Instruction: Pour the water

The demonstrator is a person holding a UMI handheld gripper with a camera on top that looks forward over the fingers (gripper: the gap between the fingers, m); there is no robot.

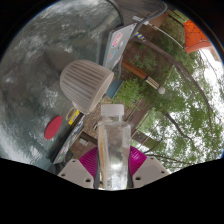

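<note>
Right now your fingers (112, 165) are pinching a clear water bottle (113, 145) between the magenta pads (90, 160), its cap end pointing forward toward a ribbed white cup (87, 82) lying tilted just beyond it. The bottle appears lifted and tipped, so by my reading you are at or near the pouring stage; I cannot see a stream, nor whether the cup has taken any water. A red object (53, 125) sits beside the cup on the grey desk (40, 60). No label or writing is legible anywhere.
</note>
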